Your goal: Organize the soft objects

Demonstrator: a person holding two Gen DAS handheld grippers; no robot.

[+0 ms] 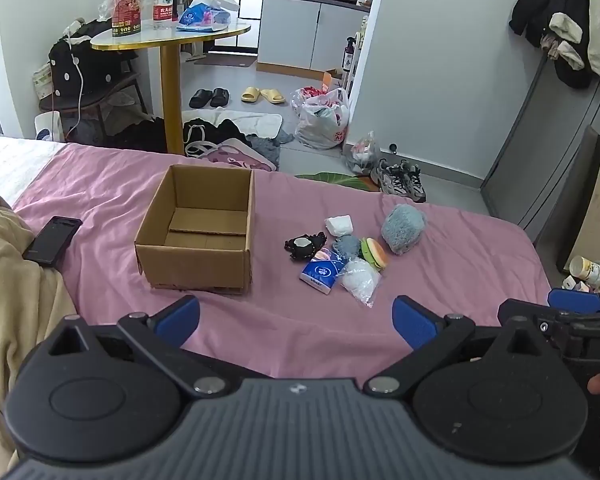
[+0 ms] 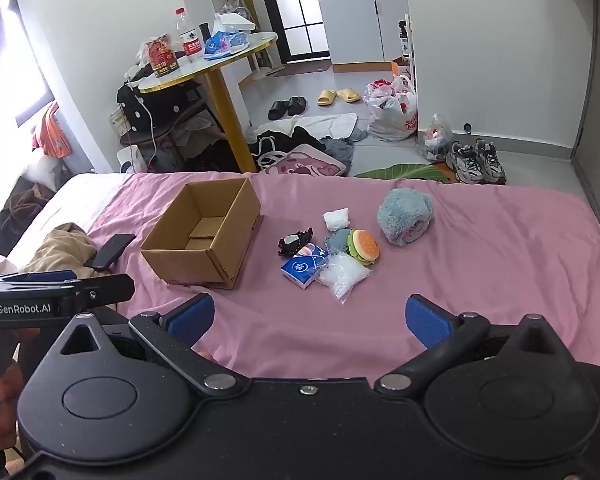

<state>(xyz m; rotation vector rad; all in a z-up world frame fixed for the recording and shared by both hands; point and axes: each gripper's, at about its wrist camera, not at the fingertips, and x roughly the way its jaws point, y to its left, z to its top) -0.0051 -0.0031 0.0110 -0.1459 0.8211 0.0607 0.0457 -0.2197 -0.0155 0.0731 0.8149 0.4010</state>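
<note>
The left tool (image 1: 296, 318) is spread wide and holds nothing. The right tool (image 2: 310, 318) likewise gapes empty, level beside it.

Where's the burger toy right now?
In both wrist views the burger toy lies on the pink bedsheet, right of the cardboard box, between the grey fluffy bundle and the clear plastic bag.

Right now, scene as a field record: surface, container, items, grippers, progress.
surface: pink sheet on bed
container: cardboard box, open, upright, nothing inside
items: right of the box, a cluster of blue tissue pack, clear bag, burger toy, black item, white wad; grey plush sits apart, further right
left gripper: open, holding nothing
right gripper: open, holding nothing
progress: nothing boxed yet
</note>
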